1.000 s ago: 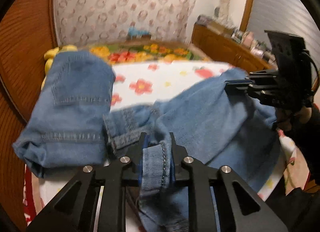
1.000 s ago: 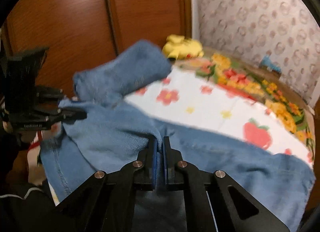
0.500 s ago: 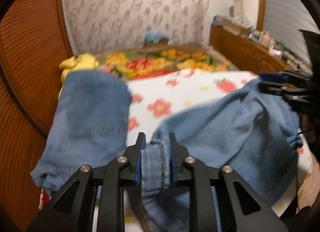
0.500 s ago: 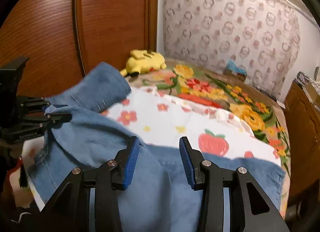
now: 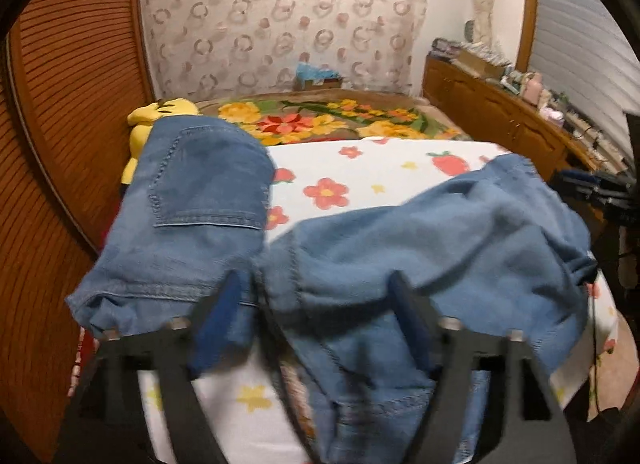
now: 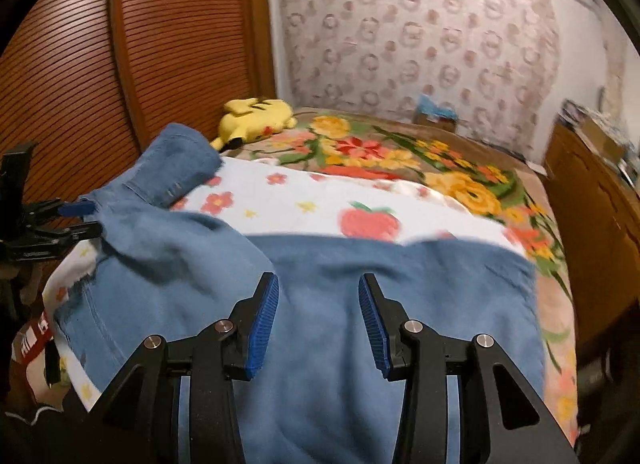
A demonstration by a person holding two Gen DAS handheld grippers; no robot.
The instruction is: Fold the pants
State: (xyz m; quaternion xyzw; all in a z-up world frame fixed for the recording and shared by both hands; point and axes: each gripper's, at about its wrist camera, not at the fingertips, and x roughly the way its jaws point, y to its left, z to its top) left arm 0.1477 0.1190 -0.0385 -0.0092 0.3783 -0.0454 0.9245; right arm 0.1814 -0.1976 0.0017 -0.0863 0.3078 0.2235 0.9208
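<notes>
Bedroom, dim and warm: wide bed under a white blanket printed with flowers and strawberries (image 5: 360,180), ribbed wooden sliding doors (image 6: 160,44) alongside, ring-patterned wallpaper behind, low wooden cabinets to one side.

Blue denim pants (image 5: 440,248) sprawl across the near end of the blanket, one part with a back pocket doubled over toward the doors, the rest heaped and rumpled toward the bed's edge. Not yet a neat fold.

Change: both grippers have just let go. Left gripper (image 5: 316,316), pinching a seamed denim edge a second ago, has just been opening; jaws now spread wide, the seam lying loose between them, pads clear of it. Right gripper (image 6: 318,320), clamped on cloth a second ago, now stands apart above flat denim, holding nothing. Judgement: one fold is laid down, and a fresh grasp is needed for the next.

Smaller: yellow plush toy (image 6: 256,116) by the doors, beyond the pants.
</notes>
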